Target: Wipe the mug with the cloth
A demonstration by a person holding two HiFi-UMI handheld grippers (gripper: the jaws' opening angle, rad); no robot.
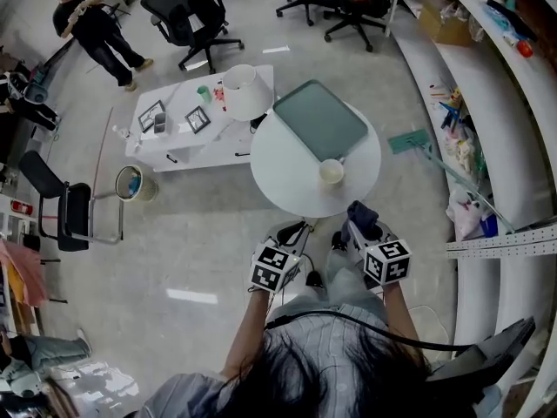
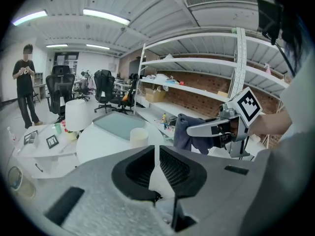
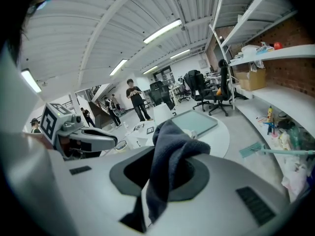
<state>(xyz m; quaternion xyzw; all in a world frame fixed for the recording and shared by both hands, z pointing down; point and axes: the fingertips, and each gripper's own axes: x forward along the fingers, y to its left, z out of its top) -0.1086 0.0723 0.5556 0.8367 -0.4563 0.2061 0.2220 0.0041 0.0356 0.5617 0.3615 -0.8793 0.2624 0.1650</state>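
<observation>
Dark grey-blue cloth [image 3: 170, 156], cream mug [image 1: 331, 172], white table [image 1: 283, 177], grey-green tray [image 1: 320, 122], black office chairs [image 1: 187, 11], pale grey floor [image 1: 209, 242]

Bright, even light from ceiling tubes [image 2: 103, 16]; fisheye warps the edges, the near foreground seemingly soft.

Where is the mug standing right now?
In the head view the mug stands on the round white table, slightly right of its centre, beside the near corner of the grey-green tray.
</observation>
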